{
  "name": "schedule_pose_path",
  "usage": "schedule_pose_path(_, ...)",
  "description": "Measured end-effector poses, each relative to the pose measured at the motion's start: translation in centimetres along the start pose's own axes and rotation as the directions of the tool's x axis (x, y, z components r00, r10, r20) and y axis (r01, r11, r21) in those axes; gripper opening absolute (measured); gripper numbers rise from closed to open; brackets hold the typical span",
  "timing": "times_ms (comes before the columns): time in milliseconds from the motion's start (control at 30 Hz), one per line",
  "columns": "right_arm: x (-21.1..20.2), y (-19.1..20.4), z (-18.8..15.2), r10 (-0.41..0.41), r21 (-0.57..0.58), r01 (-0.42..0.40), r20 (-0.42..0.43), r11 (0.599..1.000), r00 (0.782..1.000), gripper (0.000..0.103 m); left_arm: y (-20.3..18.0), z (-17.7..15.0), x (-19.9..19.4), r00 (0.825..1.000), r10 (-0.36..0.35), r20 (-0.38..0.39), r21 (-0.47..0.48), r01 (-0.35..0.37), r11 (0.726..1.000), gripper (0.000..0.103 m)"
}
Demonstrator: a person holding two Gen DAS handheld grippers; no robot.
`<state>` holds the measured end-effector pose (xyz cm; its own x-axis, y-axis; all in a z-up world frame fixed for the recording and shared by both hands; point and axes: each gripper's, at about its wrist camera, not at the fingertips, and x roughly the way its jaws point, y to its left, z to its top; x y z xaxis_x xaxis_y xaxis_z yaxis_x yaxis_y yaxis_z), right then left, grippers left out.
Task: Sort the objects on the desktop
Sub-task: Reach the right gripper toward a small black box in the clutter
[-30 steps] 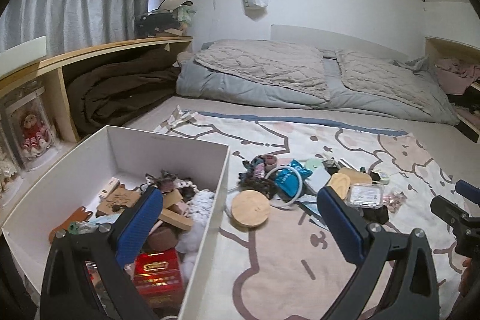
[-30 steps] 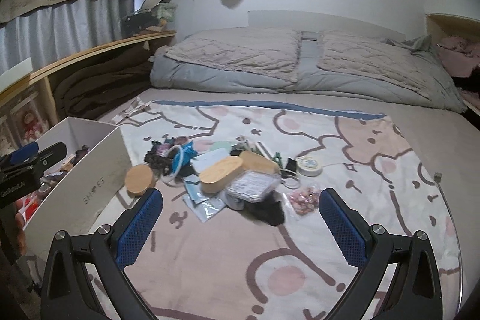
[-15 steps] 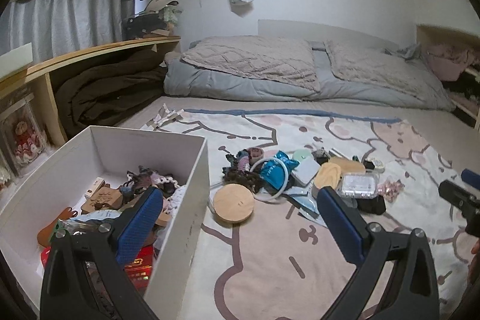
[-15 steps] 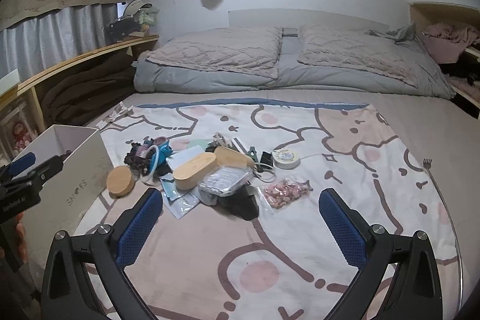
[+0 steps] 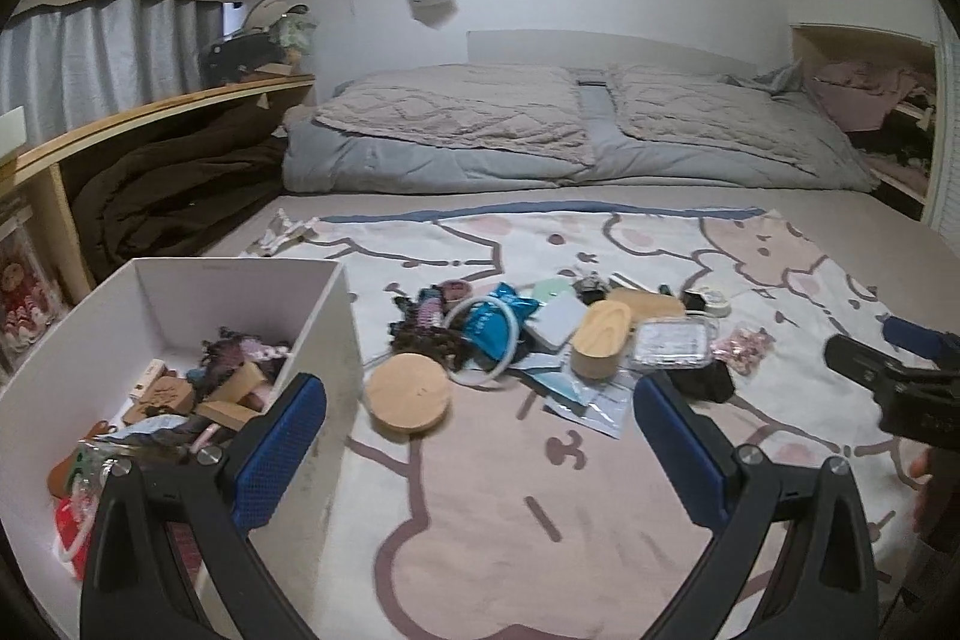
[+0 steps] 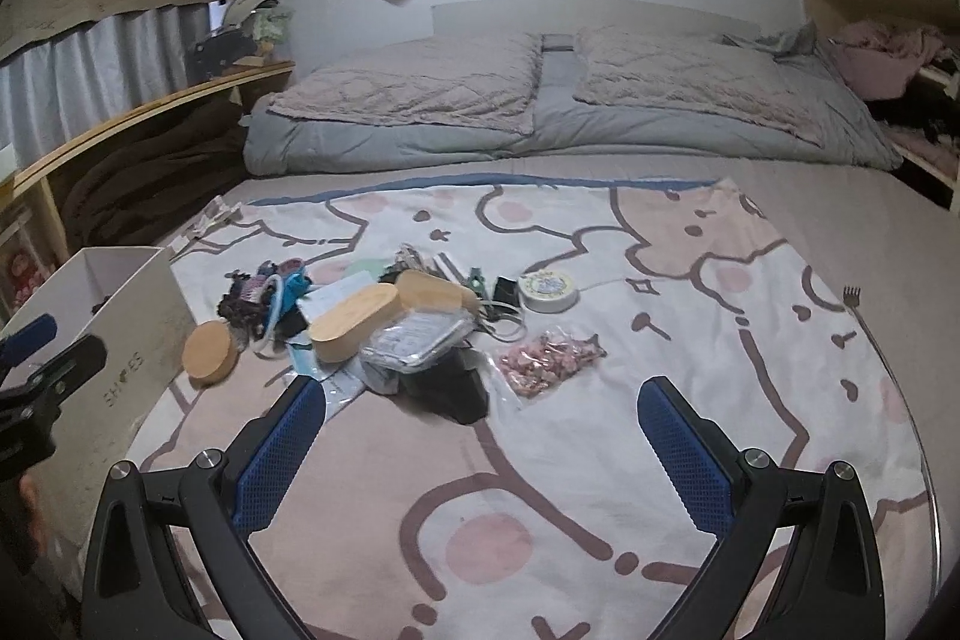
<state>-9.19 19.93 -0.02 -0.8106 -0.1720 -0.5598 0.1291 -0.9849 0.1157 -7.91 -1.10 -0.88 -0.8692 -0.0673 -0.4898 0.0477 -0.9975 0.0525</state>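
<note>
A heap of small items lies on a cartoon-print blanket (image 5: 600,490): a round wooden lid (image 5: 408,396), an oval wooden box (image 5: 600,338), a clear plastic case (image 5: 672,345), a blue packet (image 5: 495,319) and a bag of pink sweets (image 6: 549,360). A white shoebox (image 5: 327,340) at the left holds several sorted pieces. My left gripper (image 5: 477,436) hovers open and empty beside the box's right wall, short of the heap. My right gripper (image 6: 480,436) is open and empty, just short of a black item (image 6: 444,388) at the heap's near edge.
A round tin (image 6: 547,290) and black clips lie at the heap's far side. A small fork (image 6: 852,298) rests near the blanket's right edge. Folded grey duvets (image 5: 570,136) lie behind. A wooden shelf (image 5: 150,112) runs along the left wall. Bare blanket stretches on the right.
Both grippers have swung to the right and drawn back a little. The shoebox has slid toward the left edge in both views. Both pairs of jaws stay open.
</note>
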Motion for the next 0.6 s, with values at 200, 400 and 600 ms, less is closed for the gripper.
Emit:
schedule_pose_path(200, 1.6, -1.2, -0.3, -0.036, 0.015, 0.037, -0.044, 0.999, 0.998, 0.103, -1.6, -0.6, 0.6, 0.996, -0.088, -0.024, 0.021, 0.089, 0.996, 0.103)
schedule_pose_path(400, 3.8, -1.9, -0.9, -0.068, -0.009, 0.068, -0.096, 0.998, 0.993, 0.103, -3.1, -1.6, 2.0, 0.973, -0.207, -0.100, 0.033, 0.212, 0.977, 0.103)
schedule_pose_path(600, 6.8, -1.8, -1.2, -0.093, -0.053, 0.085, -0.185, 0.995, 0.978, 0.103, -3.8, -2.3, 2.7, 0.969, -0.210, -0.131, 0.046, 0.217, 0.975, 0.103)
